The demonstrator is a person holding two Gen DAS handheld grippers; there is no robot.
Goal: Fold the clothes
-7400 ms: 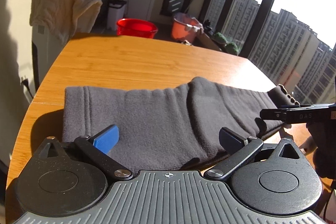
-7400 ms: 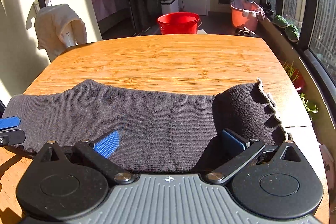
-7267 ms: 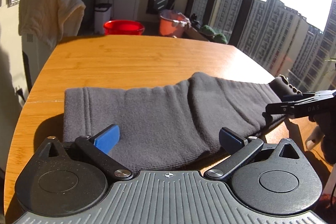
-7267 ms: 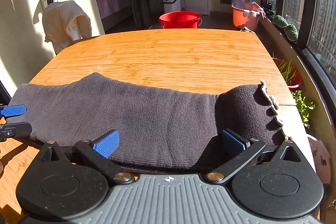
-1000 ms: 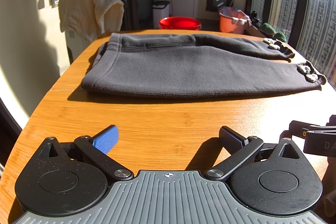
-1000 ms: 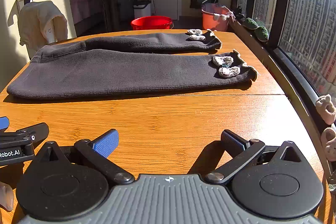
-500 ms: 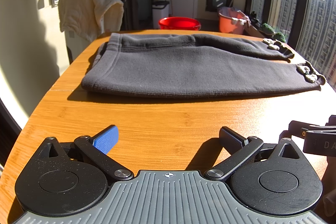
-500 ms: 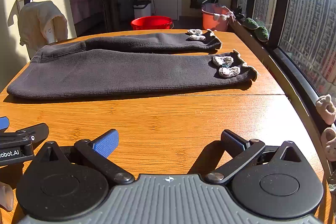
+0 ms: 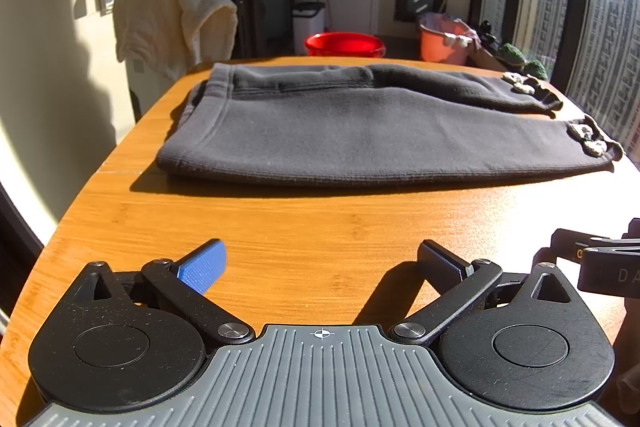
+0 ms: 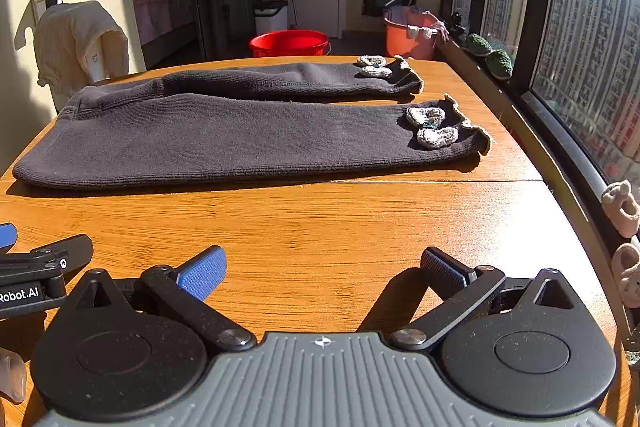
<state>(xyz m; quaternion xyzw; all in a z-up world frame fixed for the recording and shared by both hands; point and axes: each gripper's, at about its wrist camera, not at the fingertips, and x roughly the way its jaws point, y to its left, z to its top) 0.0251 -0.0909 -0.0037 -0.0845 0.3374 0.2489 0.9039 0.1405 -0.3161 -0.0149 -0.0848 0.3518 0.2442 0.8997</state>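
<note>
While spread flat across the middle of the frame on the wooden table point(image 9: 320, 227), dark grey trousers point(image 9: 360, 135) untouched — legs toward the right. Low in frame, left gripper point(image 9: 320, 267) and right gripper point(image 10: 322, 271) both released, gaping, grasping nothing — well short of the cloth.

Sunlit wooden counter point(image 10: 320, 219). Tall windows point(image 10: 580, 27) at right frame edge. Red basin point(image 10: 289, 43) and orange bucket point(image 10: 408, 35) on floor, upper centre.
</note>
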